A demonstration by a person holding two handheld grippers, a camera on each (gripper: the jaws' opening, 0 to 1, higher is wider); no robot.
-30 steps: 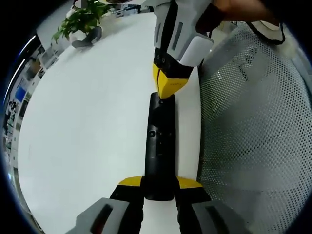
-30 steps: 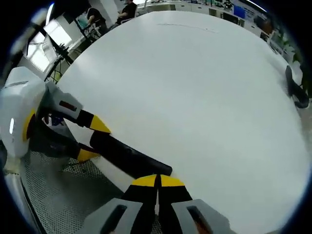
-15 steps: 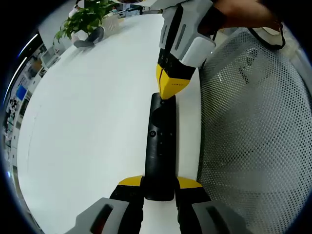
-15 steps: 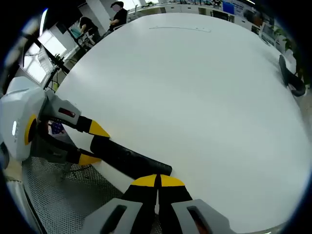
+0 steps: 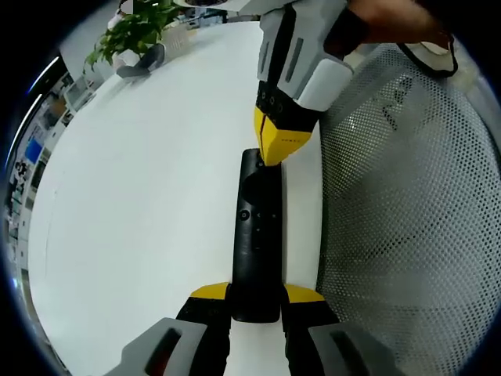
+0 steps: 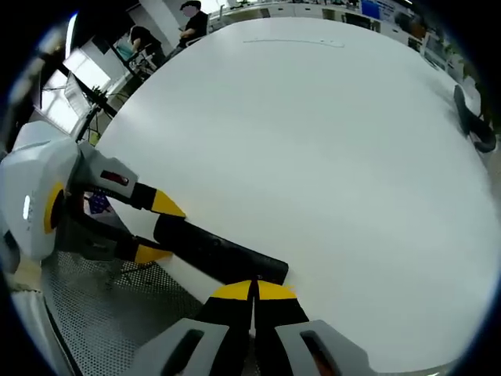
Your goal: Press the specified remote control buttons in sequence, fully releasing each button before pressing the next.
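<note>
A long black remote control [image 5: 257, 235] lies along the right edge of the white table [image 5: 141, 196]. My left gripper [image 5: 256, 296] is shut on its near end, one yellow-tipped jaw on each side. My right gripper [image 5: 275, 153] comes down from above with its jaws shut, and its yellow tip rests on the remote's far end. In the right gripper view, my right gripper [image 6: 253, 291] is shut just over the end of the remote [image 6: 219, 253], and the left gripper [image 6: 149, 229] holds the remote's other end.
A white mesh chair [image 5: 407, 204] stands against the table's right edge. A potted plant [image 5: 137, 27] and a dark object [image 5: 141, 63] sit at the far side of the table. People sit at desks [image 6: 168, 27] beyond the table.
The right gripper's tip has come slightly nearer along the remote's far end. The left gripper's hold is unchanged.
</note>
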